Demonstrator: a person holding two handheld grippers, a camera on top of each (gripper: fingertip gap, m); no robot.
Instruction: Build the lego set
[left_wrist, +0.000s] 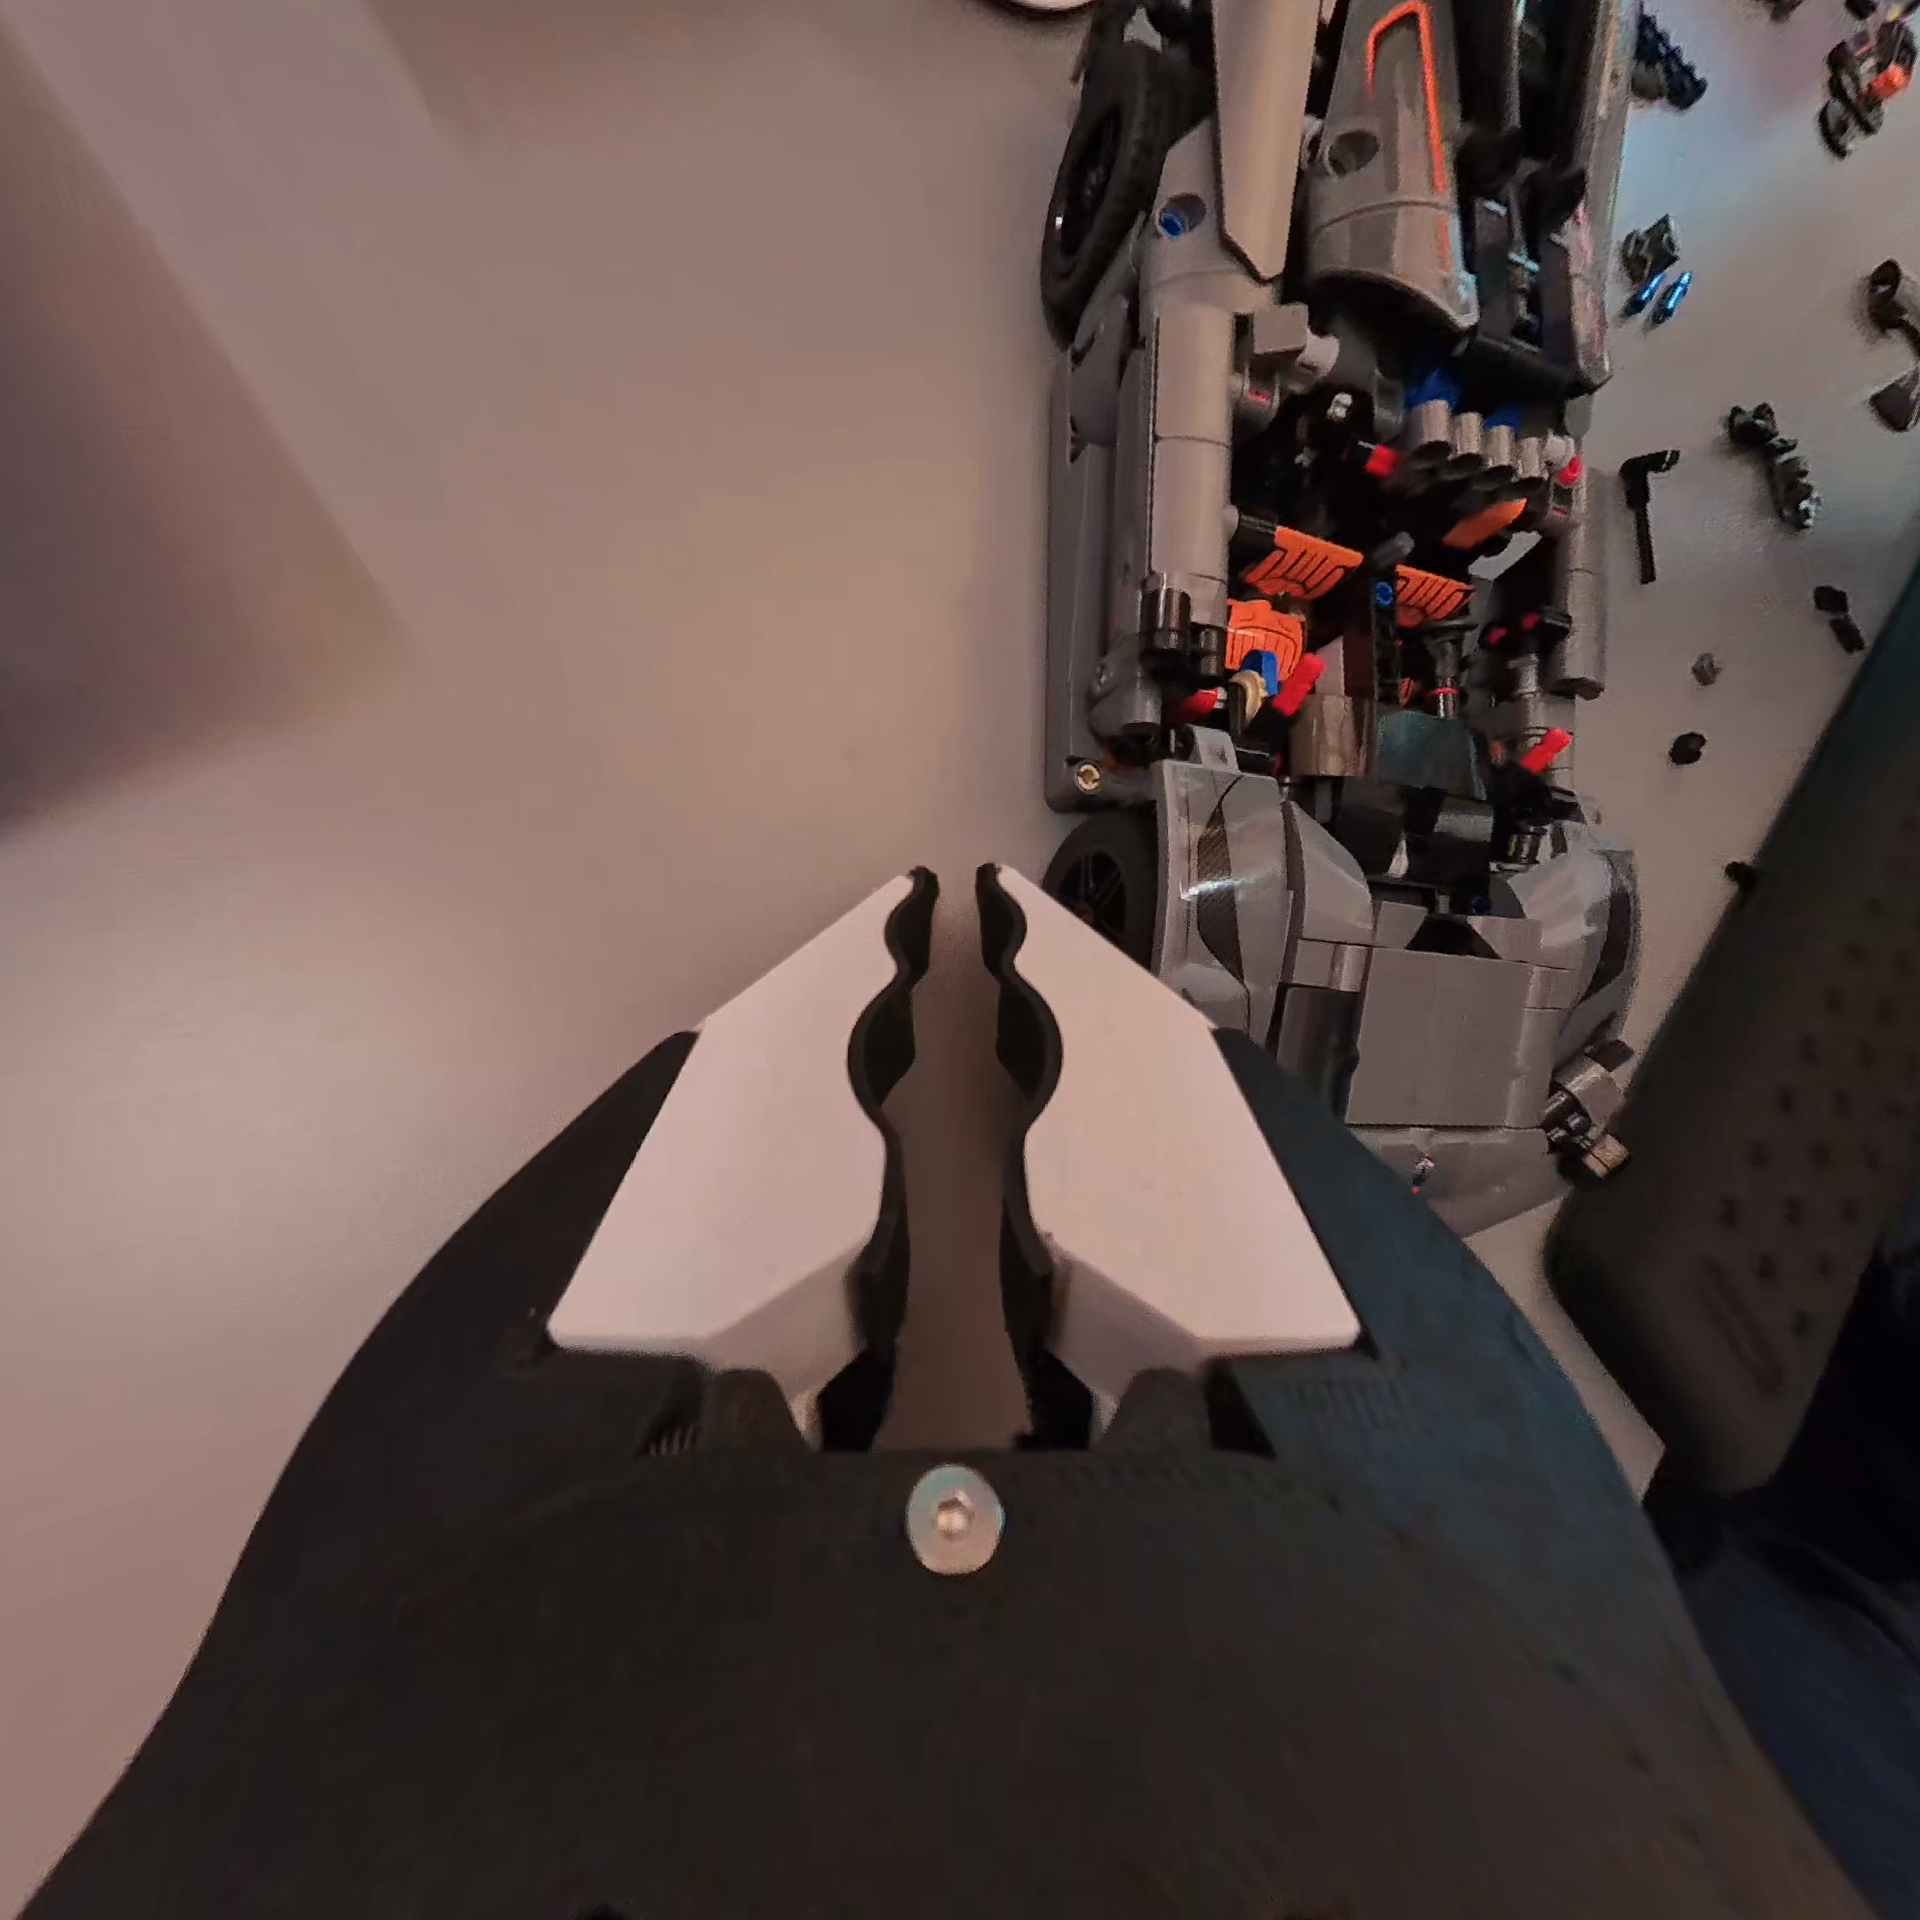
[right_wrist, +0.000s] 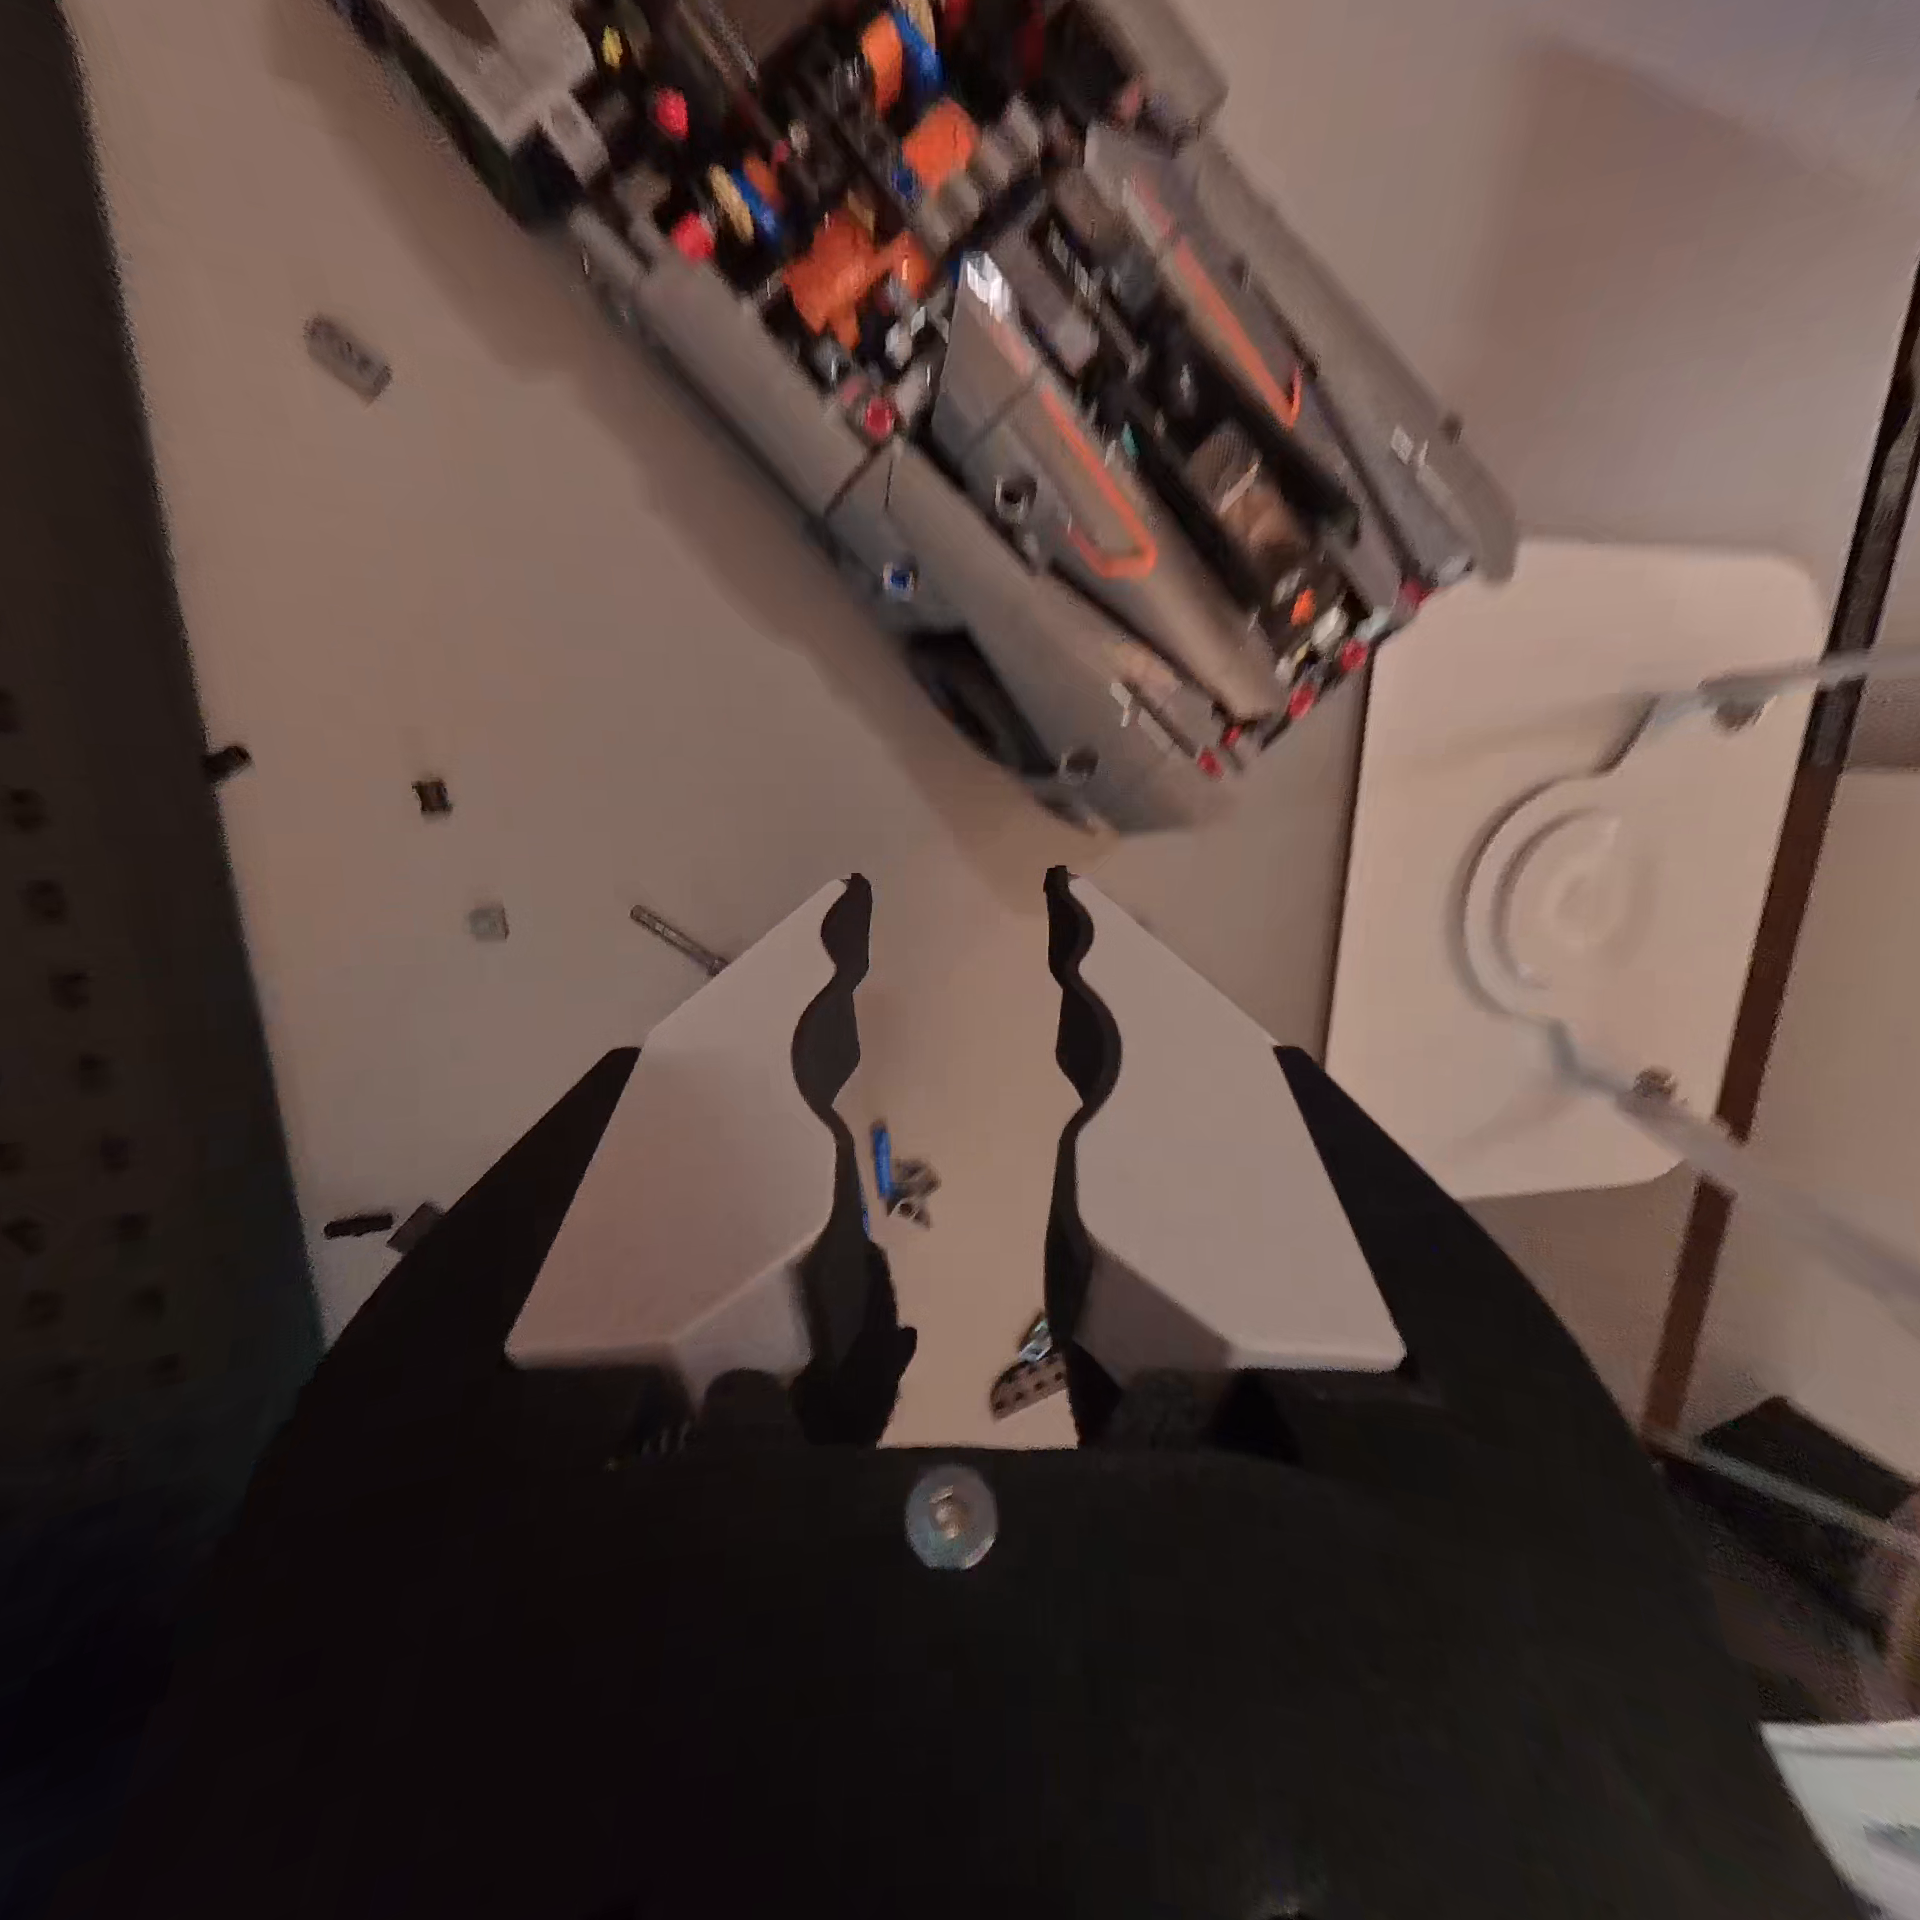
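A large grey Lego car (left_wrist: 1340, 623) with orange and black details lies on the white table; its open middle shows red, blue and orange parts. My left gripper (left_wrist: 957, 883) hovers over bare table just left of the car's front wheel (left_wrist: 1101, 888). Its jaws stand nearly together with a thin gap and hold nothing. In the right wrist view the car (right_wrist: 1039, 416) looks blurred at the top centre. My right gripper (right_wrist: 956, 883) is open and empty, just short of the car's near end.
Several small black and blue loose parts (left_wrist: 1766, 457) lie right of the car. A dark perforated panel (left_wrist: 1766, 1091) stands at the right edge. Small pieces (right_wrist: 904, 1184) lie under my right gripper. A white base with a round mount (right_wrist: 1558, 904) lies at the right. Across from one pair of fingers to the other is roughly 25 centimeters.
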